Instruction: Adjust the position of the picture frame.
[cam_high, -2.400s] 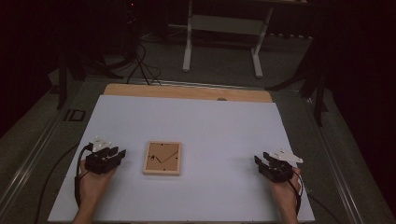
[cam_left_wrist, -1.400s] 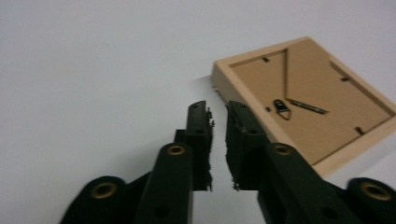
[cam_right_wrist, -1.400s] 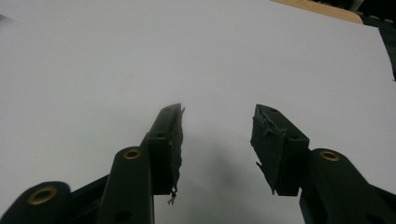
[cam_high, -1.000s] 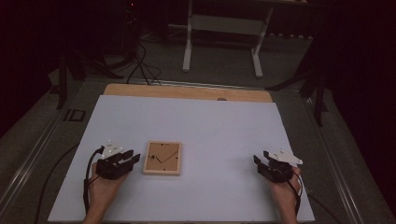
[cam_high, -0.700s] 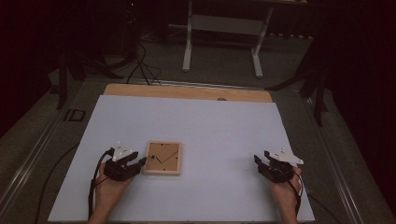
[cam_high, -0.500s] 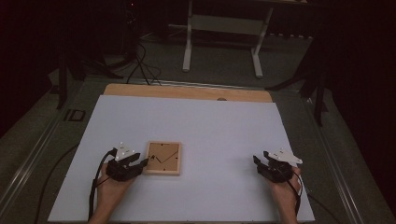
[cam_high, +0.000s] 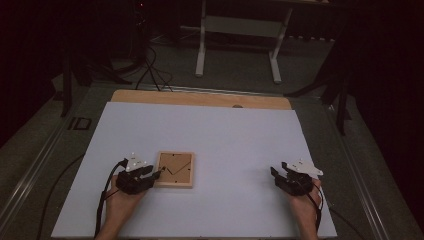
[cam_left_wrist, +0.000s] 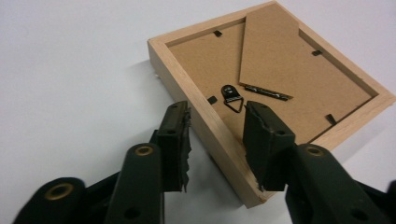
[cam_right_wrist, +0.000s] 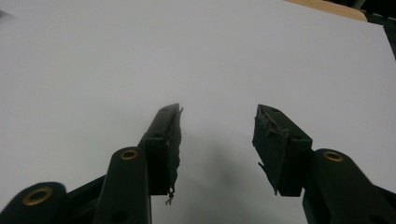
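The face-down wooden frame (cam_left_wrist: 266, 88), lying on the white table (cam_high: 225, 130), is straddled at its near rail by the left gripper (cam_left_wrist: 217, 126), whose parted jaws have just been closing, not yet gripped, while the right gripper (cam_right_wrist: 217, 126) is kept open, empty, well apart.

Pale wood frame (cam_left_wrist: 205, 119), matt fibreboard back (cam_left_wrist: 299, 88), smooth white tabletop (cam_high: 240, 135)

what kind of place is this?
Likely a lab or recording room: a white table top lit in a dark space, cables across the floor and a white stand behind it.
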